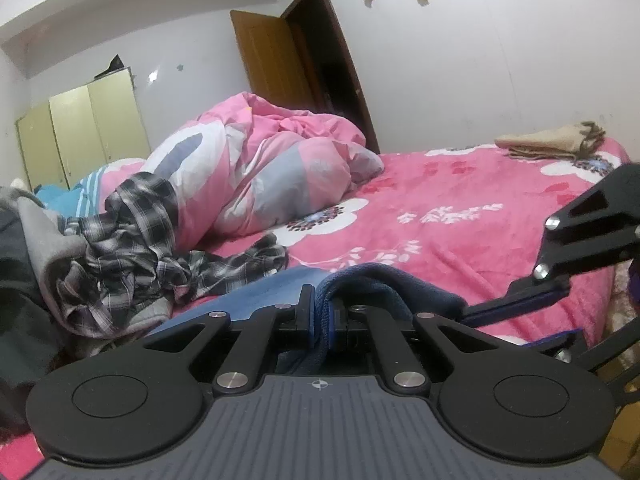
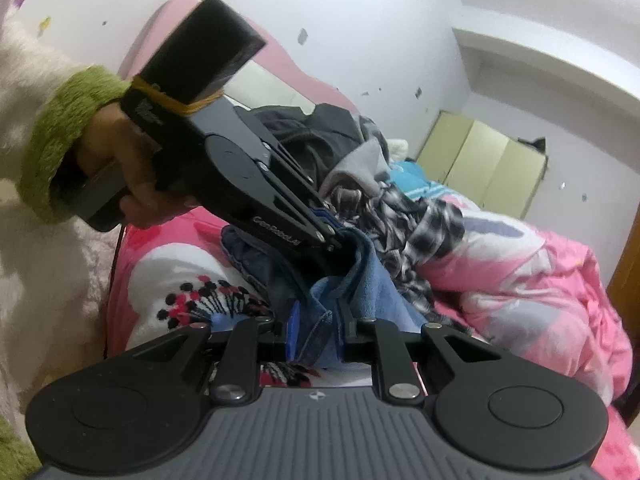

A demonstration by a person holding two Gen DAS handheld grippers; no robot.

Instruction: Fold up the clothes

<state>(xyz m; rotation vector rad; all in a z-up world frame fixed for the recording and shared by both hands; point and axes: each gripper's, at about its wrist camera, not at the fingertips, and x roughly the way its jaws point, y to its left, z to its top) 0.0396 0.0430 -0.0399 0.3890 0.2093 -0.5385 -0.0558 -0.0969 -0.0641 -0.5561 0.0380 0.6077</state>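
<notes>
Both tongs pinch the blue garment; only right wrist shows the hand.

My left gripper is clamped tight; my right gripper pinches at its twelve o'clock, my left hand at ten.

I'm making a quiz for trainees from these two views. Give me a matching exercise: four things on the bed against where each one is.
Things:
1. blue denim garment
2. black-and-white plaid shirt
3. folded beige cloth
4. crumpled pink quilt

Places:
A. far corner of the bed
B. heaped mid-bed, before the door
C. clamped in both grippers
D. crumpled left, beside grey clothes

Pairs: 1-C, 2-D, 3-A, 4-B
</notes>
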